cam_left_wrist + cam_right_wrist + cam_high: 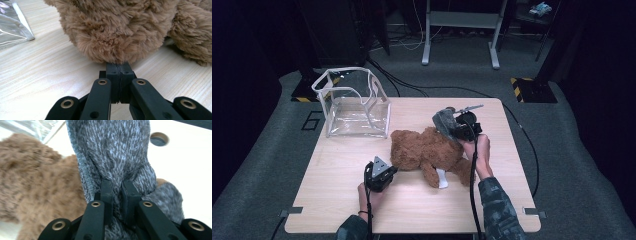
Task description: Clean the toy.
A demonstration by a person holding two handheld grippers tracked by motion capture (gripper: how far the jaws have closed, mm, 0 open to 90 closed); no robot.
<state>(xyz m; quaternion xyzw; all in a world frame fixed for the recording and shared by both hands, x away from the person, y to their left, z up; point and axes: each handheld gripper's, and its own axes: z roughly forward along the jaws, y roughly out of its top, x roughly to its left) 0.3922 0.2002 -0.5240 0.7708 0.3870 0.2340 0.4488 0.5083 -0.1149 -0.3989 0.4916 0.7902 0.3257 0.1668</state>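
high view. a light wooden surface [337, 175] stood on grey carpet, cables trailing across the floor behind it. a brown plush bear [427, 150] lay on its side near the middle of the surface, a white tag [442, 179] showing at its near limb. a clear plastic bag with white trim [354, 107] stood open at the far left corner, well apart from the bear. the left tongs [388, 167], held in the person's left hand [368, 194], met the bear's near left edge. the right tongs [446, 122], held in the right hand [480, 152], were above the bear's far right end, with a grey knitted piece [443, 120] gathered at them. a camouflage-patterned sleeve [499, 210] came in from the bottom edge.

left gripper view. the left tongs [121, 72] were pressed together, pad flat against pad, with nothing seen between them. their tips touched the lower edge of a rounded furry part of the bear [112, 32], which rested on the surface [37, 75]. part of the clear bag [13, 25] lay at upper left, apart from the bear.

right gripper view. the right tongs [117, 192] were clamped on a fold of the grey knitted piece [115, 147], the fabric bunched in the narrow gap between the two pads and rising above them. the bear [37, 182] lay blurred to the left, behind the knit. a round hole [159, 138] was set in the pale surface at upper right.
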